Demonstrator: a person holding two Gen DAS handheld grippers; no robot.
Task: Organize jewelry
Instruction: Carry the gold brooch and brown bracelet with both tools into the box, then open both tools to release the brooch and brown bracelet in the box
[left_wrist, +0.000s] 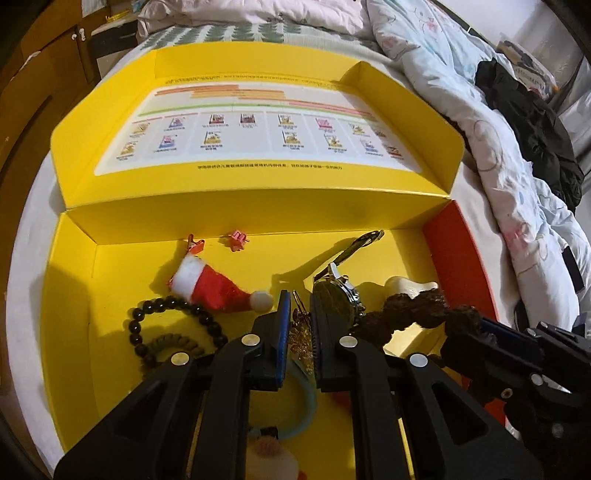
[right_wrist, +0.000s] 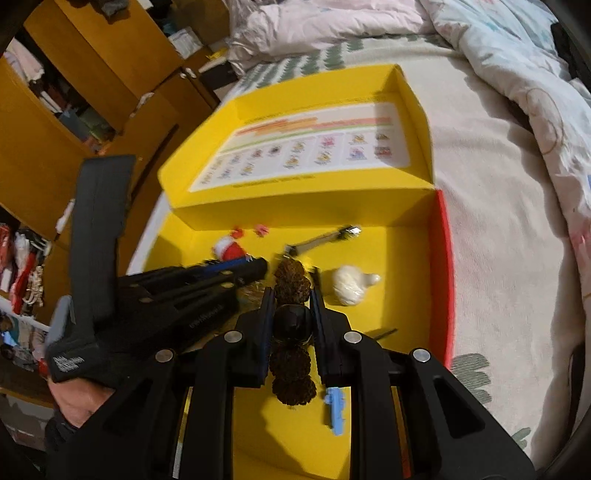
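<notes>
A yellow box (left_wrist: 70, 295) lies open on the bed and holds jewelry. My left gripper (left_wrist: 298, 314) is shut on a gold brooch (left_wrist: 301, 338), low over the box floor. My right gripper (right_wrist: 292, 306) is shut on a bracelet of rough brown beads (right_wrist: 291, 284); it enters the left wrist view at the right, where the bracelet (left_wrist: 413, 310) hangs from it. A watch (left_wrist: 338, 291) lies just right of my left fingers. A black bead bracelet (left_wrist: 162, 306), a Santa hat clip (left_wrist: 210, 284) and a brown coil hair tie (left_wrist: 173, 347) lie to the left.
Two small red clips (left_wrist: 236, 240) lie by the box's back wall. A white ornament (right_wrist: 351, 288) lies at the right, a blue clip (right_wrist: 334, 410) near the front. A teal hair tie (left_wrist: 306, 402) lies under my left gripper. The lid (left_wrist: 258, 125) lies open behind; bedding surrounds the box.
</notes>
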